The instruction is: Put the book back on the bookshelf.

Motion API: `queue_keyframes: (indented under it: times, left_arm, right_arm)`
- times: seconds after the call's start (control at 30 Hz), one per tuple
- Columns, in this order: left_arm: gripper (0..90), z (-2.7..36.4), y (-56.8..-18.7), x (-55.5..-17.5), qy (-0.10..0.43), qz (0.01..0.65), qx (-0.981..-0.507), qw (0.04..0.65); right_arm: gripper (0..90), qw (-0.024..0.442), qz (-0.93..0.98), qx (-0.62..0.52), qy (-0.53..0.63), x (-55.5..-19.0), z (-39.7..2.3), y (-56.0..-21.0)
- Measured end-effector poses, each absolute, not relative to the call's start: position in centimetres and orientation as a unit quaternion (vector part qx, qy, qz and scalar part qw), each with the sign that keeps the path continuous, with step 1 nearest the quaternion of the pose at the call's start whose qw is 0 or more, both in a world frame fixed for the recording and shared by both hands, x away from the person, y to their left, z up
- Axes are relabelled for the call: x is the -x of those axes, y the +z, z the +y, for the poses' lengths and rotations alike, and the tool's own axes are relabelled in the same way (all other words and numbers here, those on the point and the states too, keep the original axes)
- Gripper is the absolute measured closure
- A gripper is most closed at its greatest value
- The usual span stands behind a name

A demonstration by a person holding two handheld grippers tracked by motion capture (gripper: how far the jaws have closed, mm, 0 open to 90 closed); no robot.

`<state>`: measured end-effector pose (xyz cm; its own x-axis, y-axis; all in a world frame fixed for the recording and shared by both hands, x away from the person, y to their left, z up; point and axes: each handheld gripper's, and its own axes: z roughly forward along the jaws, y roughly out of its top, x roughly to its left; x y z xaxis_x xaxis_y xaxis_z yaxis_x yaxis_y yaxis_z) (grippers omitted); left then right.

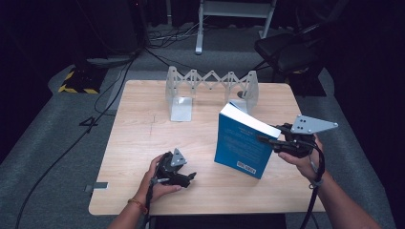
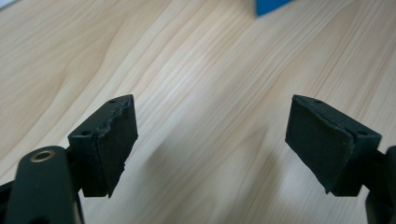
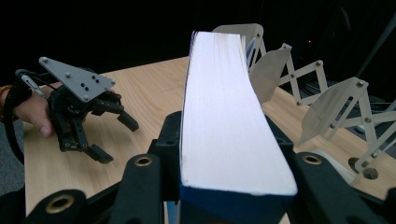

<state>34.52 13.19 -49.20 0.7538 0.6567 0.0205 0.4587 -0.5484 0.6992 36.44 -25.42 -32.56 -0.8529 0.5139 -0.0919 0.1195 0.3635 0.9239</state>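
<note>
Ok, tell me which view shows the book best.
The high view: the book stands upright on the table, blue cover and white page edge in full, gripped by the right claw. The right gripper view shows its page edge close up; the left gripper view catches a blue corner.

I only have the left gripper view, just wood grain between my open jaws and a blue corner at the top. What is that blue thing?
Observer: A blue book, standing on its lower edge on the table, clamped by the right gripper.
Operator: Where is it gripped?
Observer: Across the white page edge, one jaw on each cover.
Operator: Anything behind it?
Observer: An expandable metal book rack at the table's far edge.
Operator: And my gripper?
Observer: The left gripper sits low near the front edge, apart from the book.
</note>
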Motion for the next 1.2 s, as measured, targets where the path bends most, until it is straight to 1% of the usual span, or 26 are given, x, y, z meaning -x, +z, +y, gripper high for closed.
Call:
queue_keyframes:
  times: [0.17, 0.37, 0.5, 0.57, 0.67, 0.97, 1.2]
  left_arm:
    - [16.6, 15.3, -49.3, -34.1, 0.134, 0.338, -0.868, 0.338]
    - [16.6, 16.9, -49.9, -34.1, 0.154, 0.368, -0.86, 0.319]
    - [16.4, 17.1, -50.1, -34.2, 0.151, 0.376, -0.854, 0.327]
    - [16.2, 17.3, -50.3, -34.3, 0.142, 0.383, -0.849, 0.336]
    - [15.1, 17.3, -50.4, -34.4, 0.145, 0.378, -0.848, 0.342]
    - [14.9, 17.2, -50.4, -34.5, 0.142, 0.374, -0.85, 0.343]
    - [14.9, 17.2, -50.4, -34.5, 0.14, 0.372, -0.851, 0.343]
  right_arm:
    - [60.9, 0.19, 0.805, -0.198, 0.526, -36.9, -25.0, -31.8]
    - [61.0, 0.197, 0.807, -0.202, 0.519, -37.4, -24.7, -31.1]
    - [61.0, 0.202, 0.805, -0.207, 0.518, -37.8, -24.7, -30.9]
    - [61.0, 0.204, 0.805, -0.21, 0.517, -38.0, -24.6, -30.8]
    - [61.0, 0.209, 0.803, -0.215, 0.515, -38.6, -24.5, -30.6]
    - [61.1, 0.215, 0.8, -0.234, 0.509, -40.2, -24.6, -30.2]
    - [61.1, 0.23, 0.802, -0.244, 0.495, -41.6, -24.3, -29.6]
